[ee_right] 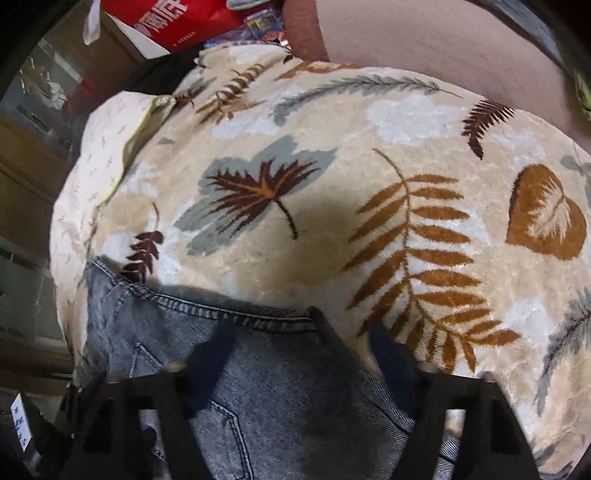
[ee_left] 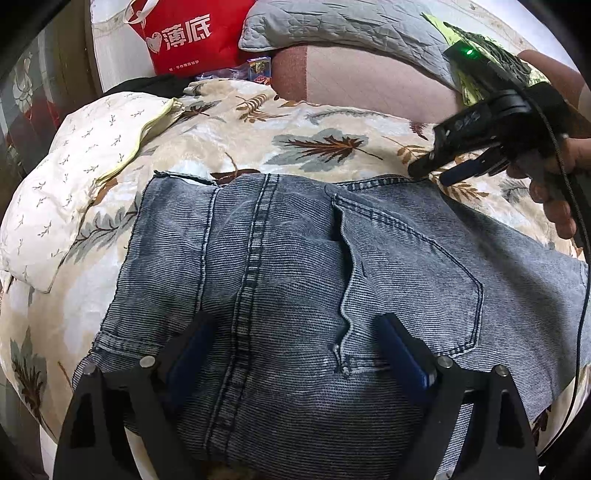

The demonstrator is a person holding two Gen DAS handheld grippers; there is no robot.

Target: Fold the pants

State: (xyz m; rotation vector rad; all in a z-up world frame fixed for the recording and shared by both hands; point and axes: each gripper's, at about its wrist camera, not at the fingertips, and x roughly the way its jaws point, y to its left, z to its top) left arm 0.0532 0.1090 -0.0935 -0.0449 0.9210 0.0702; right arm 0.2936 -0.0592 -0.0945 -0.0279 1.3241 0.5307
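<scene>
Two wrist views of grey-blue denim pants [ee_left: 295,266] lying flat on a bed covered by a cream blanket [ee_left: 332,122] printed with brown and grey leaves. In the left wrist view the pants fill the near and middle field, a stitched seam running from near to far down their centre and a back pocket [ee_left: 410,280] to the right of it. The left tool [ee_left: 295,354] stands wide over the near part of the pants, its two blue-padded fingers [ee_left: 192,350] set either side of the seam with nothing clamped between them. The right tool [ee_left: 436,173] appears at the far right of this view, carried by a hand [ee_left: 554,184], its tips at the far right edge of the pants with the jaws parted. In the right wrist view the right tool [ee_right: 301,354] is seen from behind, jaws apart, the stitched edge of the pants [ee_right: 258,387] lying between and below its blurred fingers [ee_right: 218,354]; the pads do not press on the cloth. Beyond the pants: a pale quilt with a yellow border [ee_left: 92,166] at left, a red bag with white characters [ee_left: 184,37] at far left, a grey quilted pillow [ee_left: 332,26] and a pink pillow [ee_left: 369,81] at the far side
</scene>
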